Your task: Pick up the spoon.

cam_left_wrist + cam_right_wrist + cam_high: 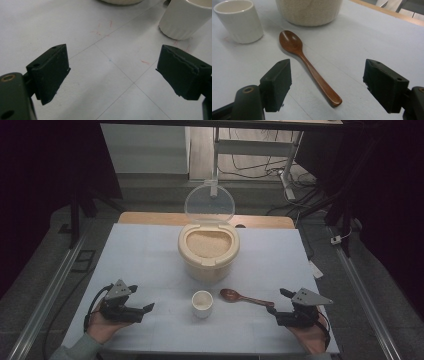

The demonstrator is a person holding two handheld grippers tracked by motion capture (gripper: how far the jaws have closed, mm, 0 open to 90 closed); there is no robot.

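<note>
A: What is cut off in the left gripper view?
B: The white cup [183,18], at the top and right edges.
A: And in the right gripper view?
B: The rice container [309,11]; its upper part is cropped.

the high view is dim, its sides falling to near black, with the pale surface [150,255] evenly lit from above and shadows soft. both gripper views are brighter but slightly hazy; the near black fingers [51,72] look soft, and the cup [239,20] casts faint shadow.
</note>
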